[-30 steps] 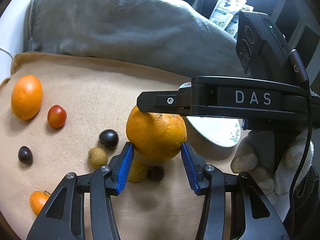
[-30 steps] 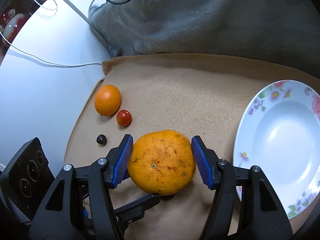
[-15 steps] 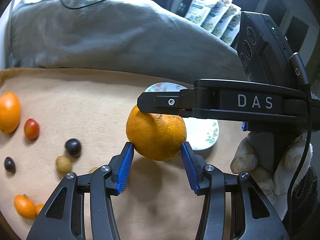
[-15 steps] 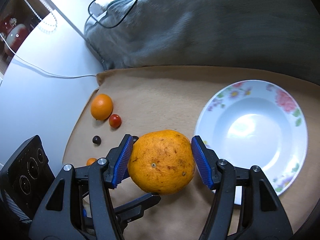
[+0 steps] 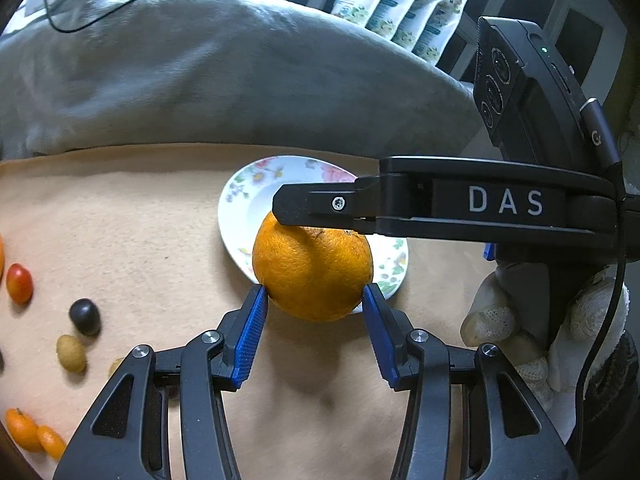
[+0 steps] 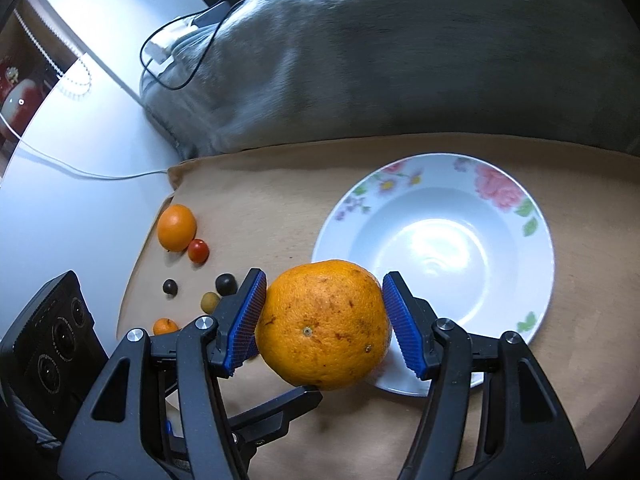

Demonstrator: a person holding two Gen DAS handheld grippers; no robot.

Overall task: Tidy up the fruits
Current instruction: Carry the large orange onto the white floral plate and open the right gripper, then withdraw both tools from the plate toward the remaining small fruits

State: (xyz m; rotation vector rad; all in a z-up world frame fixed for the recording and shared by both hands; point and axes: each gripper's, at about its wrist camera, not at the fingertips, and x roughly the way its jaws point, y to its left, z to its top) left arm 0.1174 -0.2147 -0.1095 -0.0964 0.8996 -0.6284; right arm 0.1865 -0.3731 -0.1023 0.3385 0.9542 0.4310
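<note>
A large orange (image 5: 313,273) hangs above the beige mat, gripped from two sides. My left gripper (image 5: 312,322) is shut on its lower part, blue pads against its flanks. My right gripper (image 6: 324,320) is shut on the same orange (image 6: 324,324); its black arm marked DAS (image 5: 460,204) crosses the left wrist view over the fruit. The white floral plate (image 6: 500,184) lies empty just beyond and right of the orange, and shows behind it in the left wrist view (image 5: 248,188).
Small fruits lie at the mat's left: a smaller orange (image 6: 176,227), a red tomato (image 6: 198,250), dark plums (image 5: 84,316), yellow-brown fruits (image 5: 71,353), small tangerines (image 5: 24,428). A grey blanket (image 6: 380,60) borders the back. A white table with cables (image 6: 80,168) lies left.
Both grippers have carried the orange to the right and toward the plate. The plate now sits closer and more central, and the small fruits have slid to the left of both views.
</note>
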